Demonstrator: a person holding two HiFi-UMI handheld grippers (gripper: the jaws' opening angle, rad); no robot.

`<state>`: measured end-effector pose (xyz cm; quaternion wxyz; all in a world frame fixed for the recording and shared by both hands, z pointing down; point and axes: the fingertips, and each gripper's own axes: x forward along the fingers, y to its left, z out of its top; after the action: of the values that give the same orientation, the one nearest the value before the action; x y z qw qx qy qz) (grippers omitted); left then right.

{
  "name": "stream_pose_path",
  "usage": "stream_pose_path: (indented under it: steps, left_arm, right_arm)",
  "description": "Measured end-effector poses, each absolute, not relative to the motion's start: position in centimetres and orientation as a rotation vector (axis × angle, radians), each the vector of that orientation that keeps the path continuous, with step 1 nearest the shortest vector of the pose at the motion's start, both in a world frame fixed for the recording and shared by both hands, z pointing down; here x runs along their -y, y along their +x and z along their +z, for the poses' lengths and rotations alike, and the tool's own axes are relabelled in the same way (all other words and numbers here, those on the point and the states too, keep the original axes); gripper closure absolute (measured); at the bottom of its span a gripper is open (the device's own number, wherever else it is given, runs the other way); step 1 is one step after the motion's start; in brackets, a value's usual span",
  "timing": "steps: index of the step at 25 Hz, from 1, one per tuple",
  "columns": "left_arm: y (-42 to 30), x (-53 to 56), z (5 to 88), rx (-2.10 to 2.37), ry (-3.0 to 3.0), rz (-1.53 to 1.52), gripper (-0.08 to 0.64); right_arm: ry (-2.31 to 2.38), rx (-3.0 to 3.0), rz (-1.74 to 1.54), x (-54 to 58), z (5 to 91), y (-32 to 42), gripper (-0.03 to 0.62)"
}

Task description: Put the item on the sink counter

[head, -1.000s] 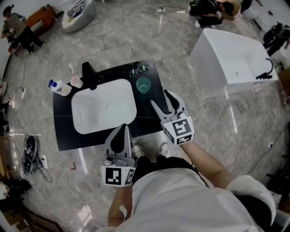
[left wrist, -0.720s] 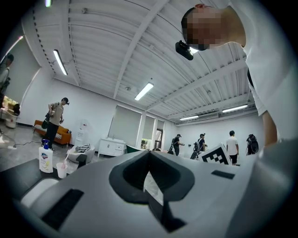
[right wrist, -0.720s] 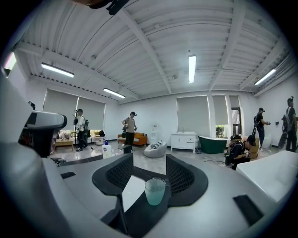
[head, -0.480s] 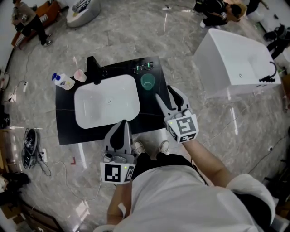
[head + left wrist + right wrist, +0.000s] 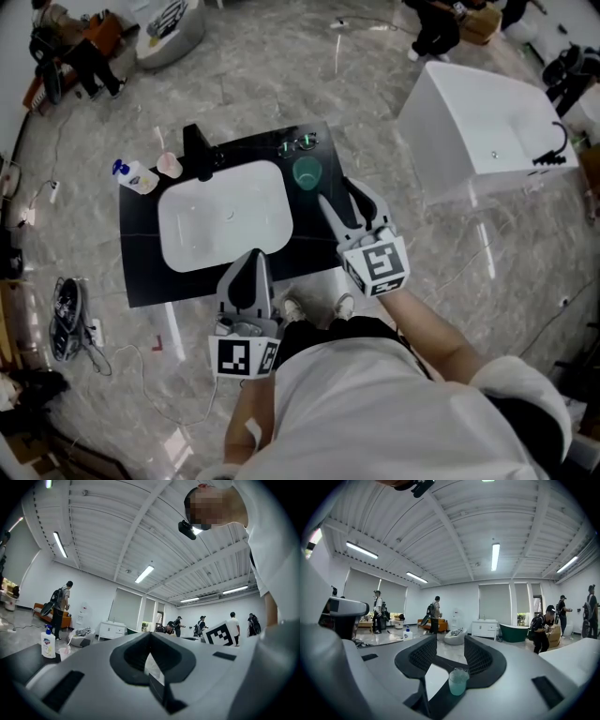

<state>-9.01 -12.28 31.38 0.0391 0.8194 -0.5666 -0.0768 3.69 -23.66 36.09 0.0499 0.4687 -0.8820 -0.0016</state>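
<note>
Narrowing of the right gripper (image 5: 336,195) is the main change: its jaws have just been drawing in from the wider spread they showed a second back, while the left gripper (image 5: 253,261) has hardly shifted. Nothing is caught between the right jaws. They stand partly apart, and in the right gripper view the green cup (image 5: 458,681) shows through their gap, upright on the black sink counter (image 5: 141,264) and just beyond the tips, with no pad on it. In the head view the cup (image 5: 307,172) stands near the counter's upper right corner, to the right of the white basin (image 5: 225,216) and just below a pair of glasses (image 5: 298,142). The left gripper, at lower centre of the frame by the counter's near edge, has its jaws together on nothing. By my reading the cup is already placed, and the step in hand is the retreat. The next move calls for drawing the right gripper straight back toward the bottom of the frame, clear of the cup so it is not tipped.
</note>
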Motion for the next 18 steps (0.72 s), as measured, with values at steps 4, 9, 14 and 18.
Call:
stream_pose_path:
  steps: [4, 9, 14, 18]
  left_arm:
    - [-9.2, 12.0, 30.9, 1.73, 2.529, -0.254, 0.558]
    - [-8.8, 11.6, 30.3, 1.724, 2.548, -0.263, 0.558]
    - [-8.8, 11.2, 30.4, 1.716, 2.552, -0.261, 0.558]
    - [-8.9, 11.1, 30.6, 1.718, 2.548, -0.258, 0.558]
  right_arm:
    - [1.45, 2.688, -0.037, 23.3, 35.1, 3.9, 0.397]
    - [1.47, 2.701, -0.086, 22.8, 33.9, 4.3, 0.408]
    - [1.471, 2.701, -0.099, 22.4, 33.7, 4.3, 0.416]
    - [1.469, 2.711, -0.125, 22.2, 33.5, 4.2, 0.429]
